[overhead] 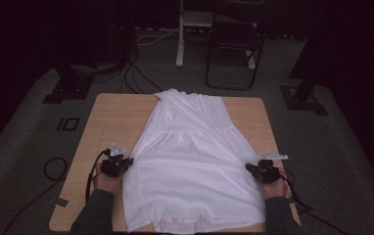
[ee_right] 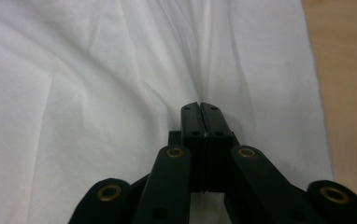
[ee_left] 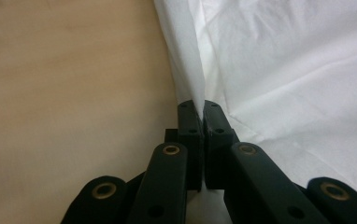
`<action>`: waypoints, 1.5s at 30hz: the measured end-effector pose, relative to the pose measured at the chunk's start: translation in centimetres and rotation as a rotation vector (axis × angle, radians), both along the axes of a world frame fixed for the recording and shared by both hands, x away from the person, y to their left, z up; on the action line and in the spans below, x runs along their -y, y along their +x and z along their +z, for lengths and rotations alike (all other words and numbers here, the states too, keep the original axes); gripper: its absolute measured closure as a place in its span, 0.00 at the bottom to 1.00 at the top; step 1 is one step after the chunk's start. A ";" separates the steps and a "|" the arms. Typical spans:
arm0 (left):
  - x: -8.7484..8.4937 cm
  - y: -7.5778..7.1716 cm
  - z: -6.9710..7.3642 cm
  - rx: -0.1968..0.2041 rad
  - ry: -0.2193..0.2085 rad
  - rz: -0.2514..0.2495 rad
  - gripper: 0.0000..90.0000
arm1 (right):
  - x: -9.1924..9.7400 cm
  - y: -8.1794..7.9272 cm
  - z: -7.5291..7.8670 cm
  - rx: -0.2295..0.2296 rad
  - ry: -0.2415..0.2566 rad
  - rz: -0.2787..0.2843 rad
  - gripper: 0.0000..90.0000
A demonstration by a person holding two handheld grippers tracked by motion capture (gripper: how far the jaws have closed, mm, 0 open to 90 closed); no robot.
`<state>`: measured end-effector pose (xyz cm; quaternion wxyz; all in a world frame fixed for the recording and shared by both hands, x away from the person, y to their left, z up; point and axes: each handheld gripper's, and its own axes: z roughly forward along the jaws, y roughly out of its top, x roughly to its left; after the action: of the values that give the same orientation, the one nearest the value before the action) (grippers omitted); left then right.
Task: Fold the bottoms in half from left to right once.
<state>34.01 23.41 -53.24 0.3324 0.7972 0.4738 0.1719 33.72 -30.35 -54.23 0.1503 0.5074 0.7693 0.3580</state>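
The wooden tabletop (overhead: 111, 122) is the largest thing here, and it carries a white dress (overhead: 190, 161) that lies flat along its middle. The narrow top of the dress points to the far edge of the tabletop, and the wide hem reaches the near edge, between the person's two forearms. A folded strip of the cloth runs diagonally across the upper part of the dress.

At the left edge of the dress, about halfway along the skirt, the left gripper (overhead: 126, 163) lies low on the tabletop. In the left gripper view its fingers (ee_left: 188, 122) are clenched on a raised fold of the dress edge (ee_left: 197, 70), which stands up thin between them, with bare wood just beside it.

At the right edge of the dress, on the same level, sits the right gripper (overhead: 251, 167). In the right gripper view its fingers (ee_right: 191, 122) are pressed together on a small pinch of the white cloth (ee_right: 120, 70), and wrinkles spread away from this pinch over the dress.
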 end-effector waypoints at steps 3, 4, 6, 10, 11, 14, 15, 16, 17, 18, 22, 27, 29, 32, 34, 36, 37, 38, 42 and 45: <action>0.0 -2.6 0.0 -0.003 0.005 -0.023 0.98 | 0.6 -2.9 -0.1 -0.012 0.031 -0.003 0.99; 0.0 -3.8 -0.1 -0.006 -0.005 -0.028 0.98 | 0.7 -3.8 -0.1 -0.017 0.038 -0.002 0.99; -0.1 -5.3 -0.3 -0.009 -0.012 -0.047 0.98 | 0.7 -5.3 0.0 -0.023 0.031 0.003 0.99; -0.1 -7.6 -0.2 -0.014 -0.006 -0.074 0.98 | 0.8 -8.2 0.2 -0.044 0.014 0.022 0.99; -0.3 -7.8 -0.1 -0.015 -0.005 -0.081 0.96 | 0.8 -8.6 0.4 -0.060 0.003 0.038 0.99; -0.9 -7.5 0.3 0.016 -0.045 -0.059 0.71 | 0.6 -8.6 1.1 -0.035 -0.016 0.075 0.81; -1.1 -7.2 0.5 0.030 -0.060 -0.052 0.68 | 0.4 -8.1 1.7 -0.002 -0.009 0.074 0.73; -1.3 -6.9 0.8 0.043 -0.064 -0.045 0.65 | 0.1 -7.6 2.3 0.021 0.003 0.070 0.70; -1.3 -6.6 1.1 0.055 -0.062 -0.039 0.62 | -0.3 -6.9 2.9 0.043 0.019 0.072 0.66; -1.3 -6.0 1.6 0.077 -0.065 -0.030 0.61 | -0.7 -6.3 3.4 0.058 0.025 0.080 0.64; -0.6 -3.5 2.8 0.116 -0.067 -0.011 0.58 | -4.2 -2.4 4.8 0.118 0.008 0.130 0.58; 1.6 -0.2 2.5 0.095 -0.054 -0.027 0.60 | -9.5 1.9 4.0 0.121 -0.031 0.181 0.49; 2.7 0.9 2.0 0.085 -0.026 -0.035 0.60 | -10.9 3.1 3.4 0.099 -0.051 0.192 0.44; 4.2 2.0 1.0 0.069 0.028 -0.049 0.59 | -12.6 4.4 2.0 0.093 -0.166 0.185 0.44; 4.6 2.3 0.4 0.039 0.053 -0.057 0.62 | -12.6 4.9 2.0 0.116 -0.263 0.130 0.59; 4.8 2.3 0.1 0.016 0.077 -0.068 0.85 | -11.0 5.2 2.9 0.130 -0.218 0.087 0.92; 4.8 2.2 0.1 0.015 0.076 -0.066 0.95 | -9.7 5.4 3.7 0.134 -0.196 0.049 0.98; 4.8 2.3 0.2 0.003 0.073 -0.064 0.98 | -8.9 5.5 4.1 0.132 -0.180 0.031 0.98; 5.3 2.1 0.3 -0.007 0.078 -0.077 0.99 | -5.6 6.5 5.0 0.125 -0.086 -0.019 0.98; 5.5 2.3 0.5 -0.009 0.060 -0.085 0.94 | -5.3 7.3 3.5 0.074 -0.096 -0.035 0.97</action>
<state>36.30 17.89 -52.74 0.3132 0.8269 0.4357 0.1683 41.02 -25.02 -50.71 0.2091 0.4993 0.7705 0.3366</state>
